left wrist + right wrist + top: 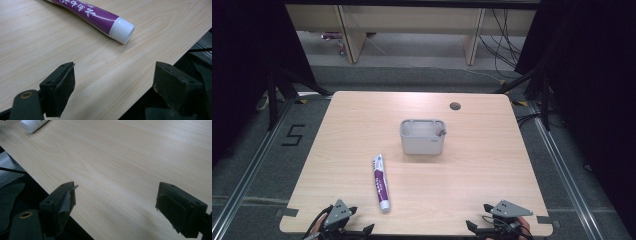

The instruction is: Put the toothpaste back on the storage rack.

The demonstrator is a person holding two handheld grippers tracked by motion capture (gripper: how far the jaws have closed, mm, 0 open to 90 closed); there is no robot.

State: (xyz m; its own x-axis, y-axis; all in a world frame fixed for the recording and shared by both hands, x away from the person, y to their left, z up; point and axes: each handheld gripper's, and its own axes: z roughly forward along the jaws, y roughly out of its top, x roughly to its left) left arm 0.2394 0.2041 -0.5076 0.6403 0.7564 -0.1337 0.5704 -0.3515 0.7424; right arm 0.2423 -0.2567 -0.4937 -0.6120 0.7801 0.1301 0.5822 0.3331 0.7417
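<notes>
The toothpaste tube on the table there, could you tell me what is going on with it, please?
A person holds a claw in each hand at the near edge of the wooden table. The left claw and right claw are both open and hold nothing. The purple toothpaste tube lies flat, untouched, white cap toward the person, nearest the left claw. A grey container stands upright beyond it, mid-table. Nothing has been picked up yet.

Grey bin [423, 136] on wooden table [482, 170]
</notes>
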